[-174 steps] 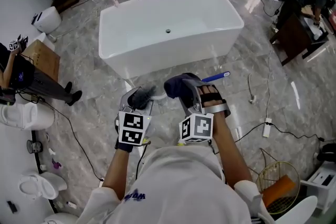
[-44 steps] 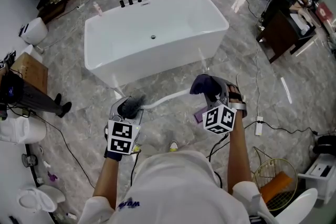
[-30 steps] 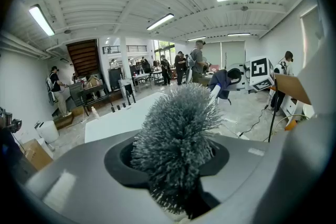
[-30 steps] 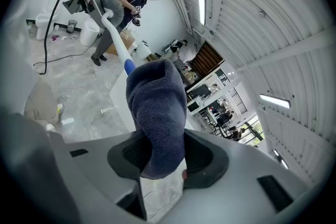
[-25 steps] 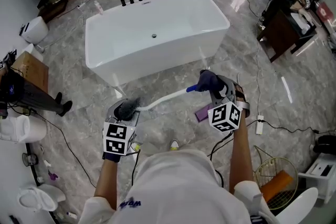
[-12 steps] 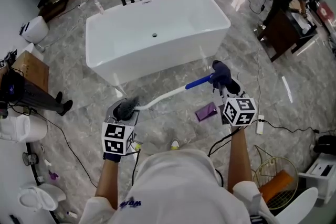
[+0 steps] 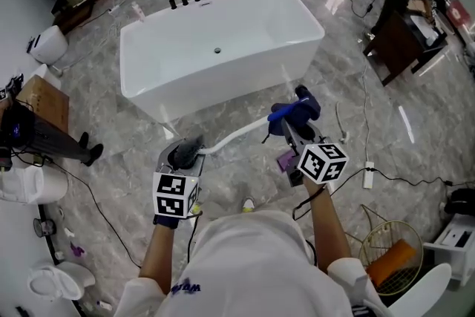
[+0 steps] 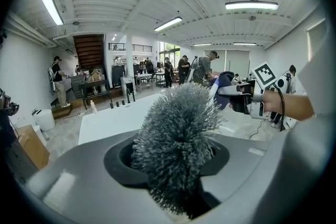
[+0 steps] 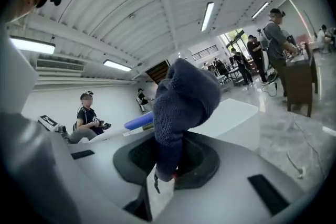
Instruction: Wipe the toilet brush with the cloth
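The toilet brush (image 7: 236, 135) has a white curved handle with a blue tip and grey bristles (image 8: 176, 134). My left gripper (image 7: 185, 153) is shut on the bristle head and holds the brush out over the floor in front of me. A dark blue cloth (image 7: 303, 108) hangs bunched from my right gripper (image 7: 295, 125), whose jaws have closed tight on it. In the right gripper view the cloth (image 9: 184, 94) fills the jaws, with the blue tip (image 9: 138, 121) just behind it to the left. Whether cloth and tip touch I cannot tell.
A white bathtub (image 7: 223, 48) stands ahead. A purple object (image 7: 285, 159) lies on the marble floor under my right gripper. Cables and a plug strip (image 7: 368, 176) run to the right, by a wire basket (image 7: 387, 249). Toilets (image 7: 41, 163) stand at left; several people work around the room.
My right gripper pulled the cloth rightwards off the blue tip, then came back left beside it and rolled over. The cloth is more tightly bunched. The left gripper and brush head stayed put.
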The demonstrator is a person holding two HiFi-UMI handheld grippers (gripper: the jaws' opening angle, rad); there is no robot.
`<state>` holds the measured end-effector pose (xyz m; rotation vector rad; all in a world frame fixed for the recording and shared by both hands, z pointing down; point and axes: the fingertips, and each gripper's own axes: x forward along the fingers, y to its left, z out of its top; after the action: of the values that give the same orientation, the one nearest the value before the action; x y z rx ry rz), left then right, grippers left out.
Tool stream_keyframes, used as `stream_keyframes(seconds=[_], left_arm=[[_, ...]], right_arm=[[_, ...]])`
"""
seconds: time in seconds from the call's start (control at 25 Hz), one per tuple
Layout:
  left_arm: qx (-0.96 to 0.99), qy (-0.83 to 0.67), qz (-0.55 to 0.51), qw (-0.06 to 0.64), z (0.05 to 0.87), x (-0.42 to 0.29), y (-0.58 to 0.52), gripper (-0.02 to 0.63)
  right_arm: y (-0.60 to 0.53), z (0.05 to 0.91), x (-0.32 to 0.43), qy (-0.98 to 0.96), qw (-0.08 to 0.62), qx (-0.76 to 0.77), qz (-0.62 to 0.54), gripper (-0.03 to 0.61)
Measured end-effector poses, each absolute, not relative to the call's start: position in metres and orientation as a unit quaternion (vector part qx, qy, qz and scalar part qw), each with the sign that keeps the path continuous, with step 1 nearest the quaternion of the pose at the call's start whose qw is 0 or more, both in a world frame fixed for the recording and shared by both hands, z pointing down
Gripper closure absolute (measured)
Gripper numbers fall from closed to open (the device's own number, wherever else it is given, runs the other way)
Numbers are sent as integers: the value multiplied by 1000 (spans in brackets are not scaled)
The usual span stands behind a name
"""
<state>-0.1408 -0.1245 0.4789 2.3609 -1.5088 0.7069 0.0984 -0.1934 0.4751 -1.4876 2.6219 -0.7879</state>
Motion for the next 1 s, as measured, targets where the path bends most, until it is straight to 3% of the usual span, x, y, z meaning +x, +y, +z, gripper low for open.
stream_keyframes(seconds=[0.44, 0.64, 1.0], left_arm=[[806, -528, 231, 137, 476, -138, -131, 422], [783, -567, 229, 119, 469, -161, -131, 423], [741, -614, 232, 143, 492, -215, -105, 425]], right_arm=[[-179, 453, 45, 890, -3, -410, -200, 514], [-176, 454, 70, 878, 5, -433, -204, 514], [-159, 453, 88, 858, -61, -488, -145, 514]])
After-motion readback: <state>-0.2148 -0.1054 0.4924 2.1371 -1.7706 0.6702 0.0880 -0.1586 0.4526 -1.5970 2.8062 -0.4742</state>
